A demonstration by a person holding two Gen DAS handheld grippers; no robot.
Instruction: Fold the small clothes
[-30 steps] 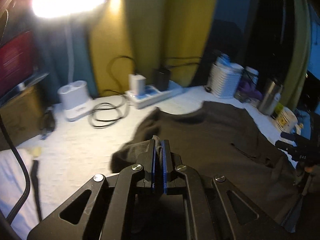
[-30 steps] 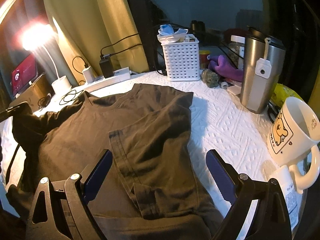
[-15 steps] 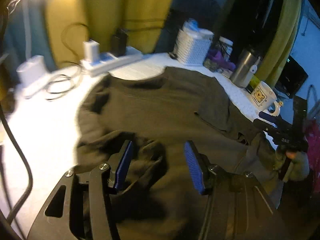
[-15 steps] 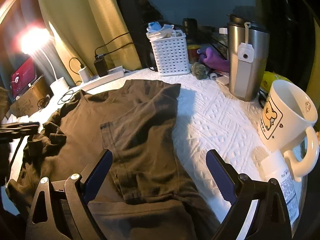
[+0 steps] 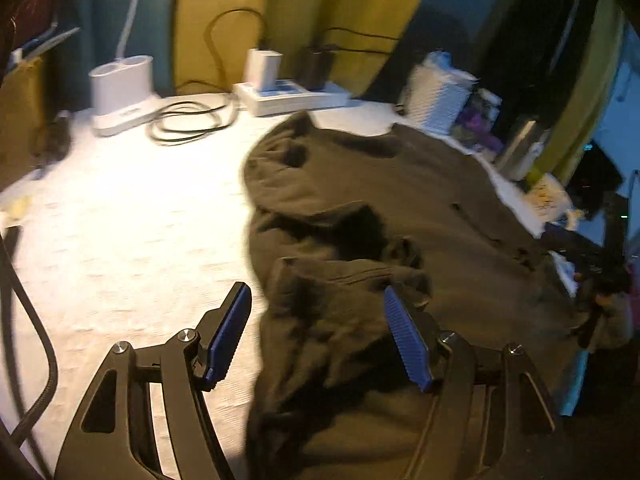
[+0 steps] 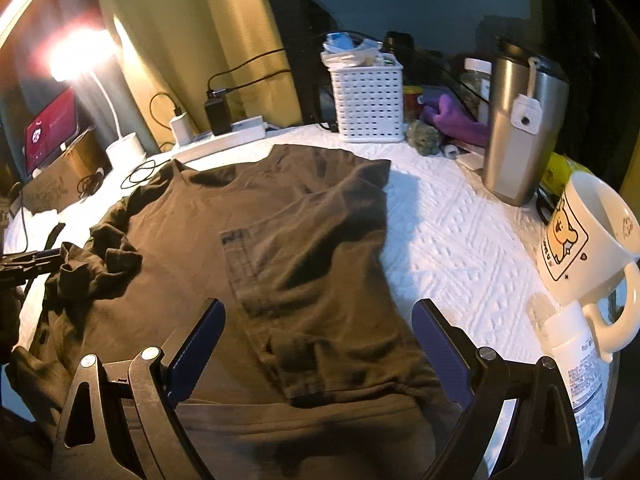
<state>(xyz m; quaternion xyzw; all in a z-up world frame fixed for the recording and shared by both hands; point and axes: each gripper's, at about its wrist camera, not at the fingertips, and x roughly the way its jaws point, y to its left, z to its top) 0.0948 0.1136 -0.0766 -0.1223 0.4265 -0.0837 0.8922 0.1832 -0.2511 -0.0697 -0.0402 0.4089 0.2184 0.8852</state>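
From the left wrist, the left gripper (image 5: 316, 336) has its jaws opening, the crumpled sleeve (image 5: 344, 292) of the dark t-shirt (image 5: 400, 184) lying loose between them, pressed by neither pad; the shirt spreads to the right and far side on the white cloth (image 5: 120, 220). From the right wrist, the right gripper (image 6: 318, 340) stands wide apart and holds nothing, hovering over the near hem, the shirt's long axis running away toward the white basket (image 6: 368, 100); the left gripper is nearer the bunched sleeve
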